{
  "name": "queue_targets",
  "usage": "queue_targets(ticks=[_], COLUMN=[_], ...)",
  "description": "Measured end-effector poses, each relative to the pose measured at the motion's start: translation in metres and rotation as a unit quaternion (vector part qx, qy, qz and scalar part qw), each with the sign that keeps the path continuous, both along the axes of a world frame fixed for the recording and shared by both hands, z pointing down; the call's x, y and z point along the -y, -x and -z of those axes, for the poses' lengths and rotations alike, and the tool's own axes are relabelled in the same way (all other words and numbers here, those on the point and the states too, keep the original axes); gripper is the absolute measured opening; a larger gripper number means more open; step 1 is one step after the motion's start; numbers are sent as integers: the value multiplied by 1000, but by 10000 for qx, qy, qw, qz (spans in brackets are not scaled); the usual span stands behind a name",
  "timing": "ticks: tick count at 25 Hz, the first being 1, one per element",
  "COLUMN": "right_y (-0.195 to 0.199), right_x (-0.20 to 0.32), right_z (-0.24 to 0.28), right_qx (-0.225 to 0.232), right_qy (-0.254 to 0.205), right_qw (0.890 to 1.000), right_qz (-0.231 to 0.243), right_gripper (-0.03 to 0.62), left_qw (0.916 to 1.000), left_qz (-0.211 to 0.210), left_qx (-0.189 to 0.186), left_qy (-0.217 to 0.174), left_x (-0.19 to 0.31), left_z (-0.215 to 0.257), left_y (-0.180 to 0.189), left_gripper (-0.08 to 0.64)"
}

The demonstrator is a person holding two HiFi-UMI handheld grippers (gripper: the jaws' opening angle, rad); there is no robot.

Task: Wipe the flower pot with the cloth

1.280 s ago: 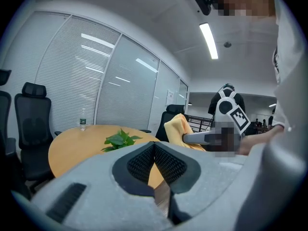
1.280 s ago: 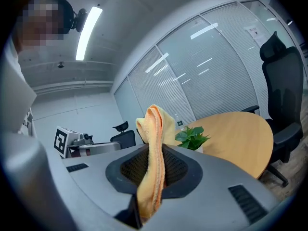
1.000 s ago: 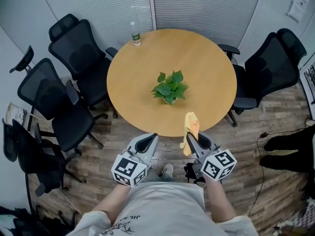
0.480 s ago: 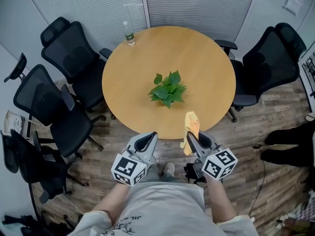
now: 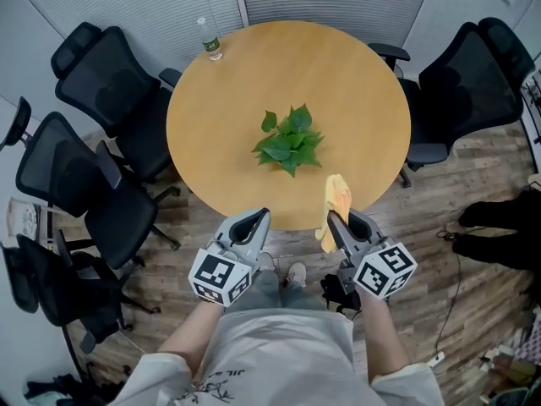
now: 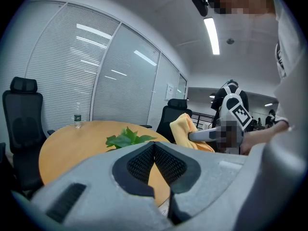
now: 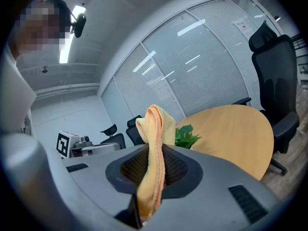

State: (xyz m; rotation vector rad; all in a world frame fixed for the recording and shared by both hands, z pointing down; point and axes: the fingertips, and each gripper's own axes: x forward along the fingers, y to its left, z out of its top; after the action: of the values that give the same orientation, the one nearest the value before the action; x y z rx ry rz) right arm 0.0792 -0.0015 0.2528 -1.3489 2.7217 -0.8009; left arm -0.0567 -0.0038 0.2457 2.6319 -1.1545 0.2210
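Your left tongs (image 5: 258,216) are pressed fully together with nothing between them, at seven o'clock from the plant (image 5: 289,140), just off the near rim of the round surface (image 5: 237,91). The plant stands near the middle of the surface at your twelve o'clock. Its leaves hide the flower pot from above, and neither tongs' view shows the pot clearly. Your right tongs (image 5: 336,220) are clamped on the orange cloth (image 5: 337,197), which stands up in a fold above the tips and hangs in a tail below them, at five o'clock from the plant.

The step in hand looks like the approach; wiping has not begun. To do it well, bring the left tongs in low at the pot's nine o'clock side to brace it, since a light pot may slide or tip. Come in under the leaves with the cloth's loose fold leading, so fabric, not plastic, meets the wall. Keep the clamp firm; the hanging tail could snag on the rim of the surface.

Counted left to right: three black office chairs (image 5: 93,74) from eight to ten o'clock, one water bottle (image 5: 210,41) at eleven, one plant, one cloth, and one more chair at two, making four in all.
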Motion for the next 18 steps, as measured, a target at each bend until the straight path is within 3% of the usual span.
queue_targets(ticks=[7,18], right_y=[-9,-11], right_x=[19,66], right_z=[-34,-87], right_qx=[78,20], right_qy=[370,786], right_qw=[9985,9958], right_qz=[-390,-459], right_gripper=[60,60], left_qw=[9995,9989], left_qz=[-284,-328], left_qx=[135,254], left_qy=[21,206], left_x=[24,70], left_z=[-27,-90], left_y=[0,1], left_gripper=[8,8])
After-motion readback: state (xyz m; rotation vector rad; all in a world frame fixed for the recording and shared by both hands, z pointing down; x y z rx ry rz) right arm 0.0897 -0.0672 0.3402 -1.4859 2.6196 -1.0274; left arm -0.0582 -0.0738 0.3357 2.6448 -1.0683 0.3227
